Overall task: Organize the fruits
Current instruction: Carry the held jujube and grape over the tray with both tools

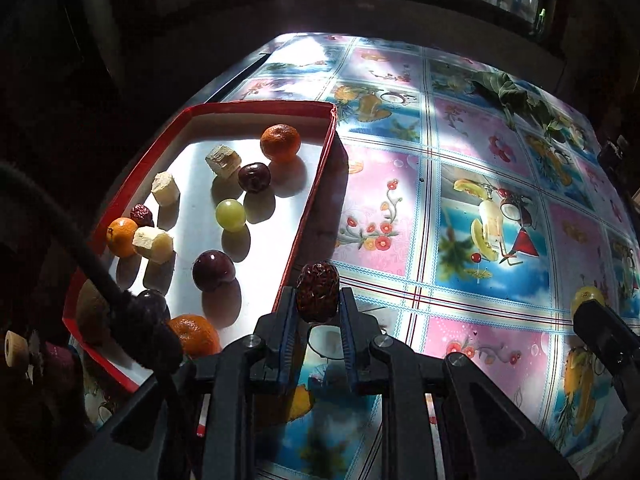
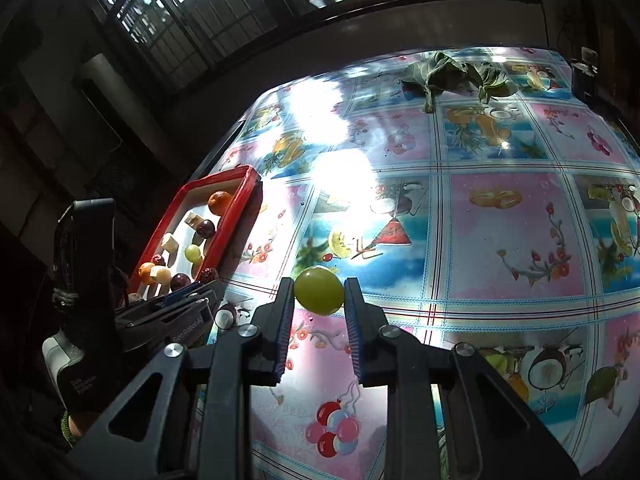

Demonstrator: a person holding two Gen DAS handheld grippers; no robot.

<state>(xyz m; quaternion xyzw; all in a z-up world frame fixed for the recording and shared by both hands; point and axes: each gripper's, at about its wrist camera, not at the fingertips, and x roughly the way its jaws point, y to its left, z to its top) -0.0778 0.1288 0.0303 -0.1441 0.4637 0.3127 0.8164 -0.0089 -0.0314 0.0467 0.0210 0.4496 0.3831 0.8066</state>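
Wrinkled red-brown jujube (image 1: 317, 298) sits clamped at the very tips of the left gripper (image 1: 318, 300), just outside the red tray's (image 1: 308, 216) near wall. Right gripper (image 2: 319, 294) pinches a green grape (image 2: 319, 290) above the patterned tablecloth (image 2: 500, 240). Both holds look shallow, though glare blurs the contact; either round fruit could squirt free and roll away, probably off the table.

Table (image 2: 500, 240) under fruit-print cloth — red tray (image 1: 308, 216) at left, green leaves (image 2: 452, 72) far side.
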